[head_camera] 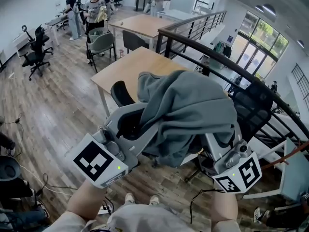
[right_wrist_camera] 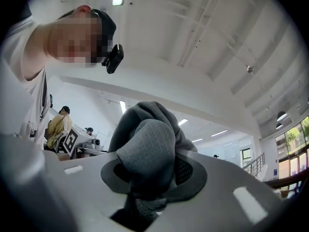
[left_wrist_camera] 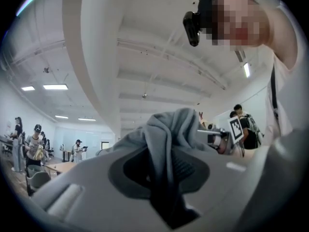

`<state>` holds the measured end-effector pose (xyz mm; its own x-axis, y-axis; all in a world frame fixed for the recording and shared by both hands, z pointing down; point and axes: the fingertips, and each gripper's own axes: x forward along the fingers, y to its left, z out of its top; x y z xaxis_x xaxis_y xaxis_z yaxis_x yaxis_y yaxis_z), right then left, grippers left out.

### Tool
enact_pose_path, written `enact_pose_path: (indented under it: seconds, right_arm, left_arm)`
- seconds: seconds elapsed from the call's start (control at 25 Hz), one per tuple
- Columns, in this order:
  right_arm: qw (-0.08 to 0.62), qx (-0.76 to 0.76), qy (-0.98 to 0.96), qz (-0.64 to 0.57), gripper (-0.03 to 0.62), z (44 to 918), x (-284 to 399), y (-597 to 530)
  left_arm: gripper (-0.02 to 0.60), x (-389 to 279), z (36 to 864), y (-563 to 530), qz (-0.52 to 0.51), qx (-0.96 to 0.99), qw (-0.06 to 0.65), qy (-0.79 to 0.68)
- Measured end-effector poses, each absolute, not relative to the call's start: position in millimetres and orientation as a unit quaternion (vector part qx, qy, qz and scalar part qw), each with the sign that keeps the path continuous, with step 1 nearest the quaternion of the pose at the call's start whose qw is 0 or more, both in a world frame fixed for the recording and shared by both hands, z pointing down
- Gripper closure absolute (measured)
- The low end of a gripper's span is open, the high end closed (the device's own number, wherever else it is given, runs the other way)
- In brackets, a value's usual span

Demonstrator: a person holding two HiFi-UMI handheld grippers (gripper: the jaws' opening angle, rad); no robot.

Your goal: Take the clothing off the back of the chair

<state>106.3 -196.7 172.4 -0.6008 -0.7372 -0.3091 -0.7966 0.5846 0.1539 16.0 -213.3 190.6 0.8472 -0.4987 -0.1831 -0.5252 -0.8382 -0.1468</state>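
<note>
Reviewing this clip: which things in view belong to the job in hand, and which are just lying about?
Job: crumpled grey fabric garment, clamped in both the left gripper and right gripper; black mesh office chair.
Just about: light wooden tables, grey-green plastic chair, black metal railing, people standing far off.

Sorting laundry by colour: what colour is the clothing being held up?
The clothing is plain grey; the head view shows it best.

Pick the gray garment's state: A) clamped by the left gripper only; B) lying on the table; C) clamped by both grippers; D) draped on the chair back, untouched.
C: the gray garment sits pinched in the left gripper and in the right gripper.
</note>
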Motion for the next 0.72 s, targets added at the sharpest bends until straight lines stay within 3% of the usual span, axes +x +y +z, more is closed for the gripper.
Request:
enact_pose_path:
  seconds: [0.4, 0.72]
  right_arm:
    - [0.088, -0.469, 0.864, 0.164, 0.462, 172.2, 148.2, -128.6]
    - [0.067, -0.508, 0.846, 0.144, 0.462, 223.8, 176.7, -112.9]
  left_arm:
    - [0.497, 67.5, 194.0, -158.5, 0.041, -0.970, 0.117, 0.211]
    - [0.495, 96.3, 246.8, -146.9, 0.027, -0.981, 0.079, 0.177]
